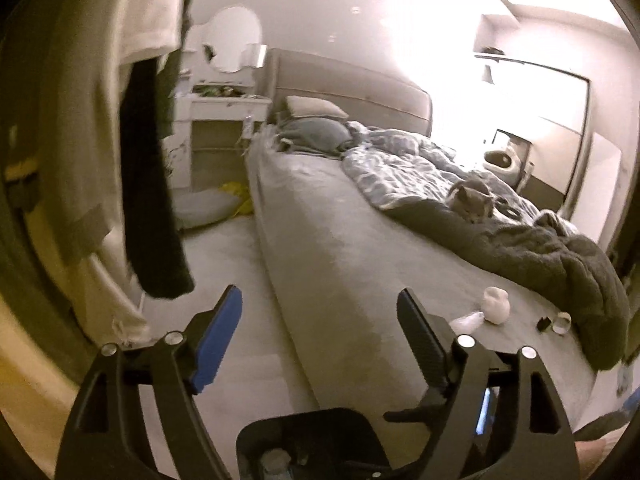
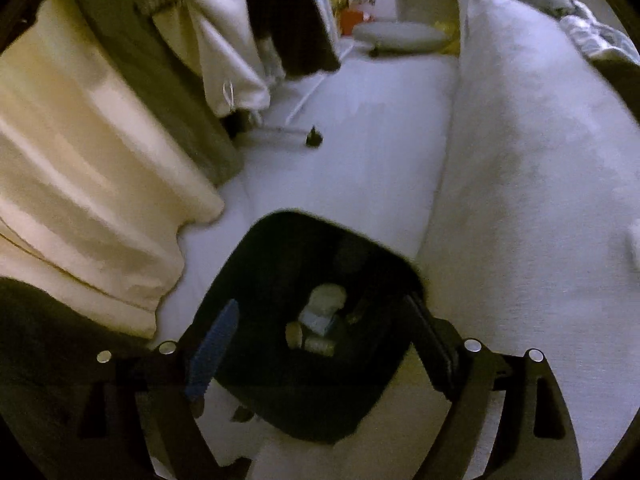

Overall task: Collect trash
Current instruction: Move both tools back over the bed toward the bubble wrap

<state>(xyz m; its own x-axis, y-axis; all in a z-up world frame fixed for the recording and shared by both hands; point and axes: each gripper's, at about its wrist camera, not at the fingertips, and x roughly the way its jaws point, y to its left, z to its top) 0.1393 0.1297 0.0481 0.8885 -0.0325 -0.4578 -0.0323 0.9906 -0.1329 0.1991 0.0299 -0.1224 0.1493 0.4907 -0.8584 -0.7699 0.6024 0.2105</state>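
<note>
A black trash bin (image 2: 280, 392) stands on the pale floor beside the bed. Inside it lie crumpled white paper (image 2: 326, 298) and other small trash pieces. My right gripper (image 2: 320, 312) is open and empty, hovering over the bin's mouth. My left gripper (image 1: 320, 304) is open and empty, pointing at the bed's near edge. The bin's rim (image 1: 304, 420) shows below it. On the bed sheet lie a crumpled white wad (image 1: 496, 304), a thin plastic scrap (image 1: 468, 320) and a small tape roll (image 1: 562, 322).
A grey cat (image 1: 470, 200) lies on the rumpled duvet on the bed (image 1: 340, 240). Hanging clothes (image 1: 152, 180) line the left side. A white dresser (image 1: 216, 120) stands far back. A cushion (image 2: 400, 36) lies on the floor. A small dark object (image 2: 314, 136) sits on the floor.
</note>
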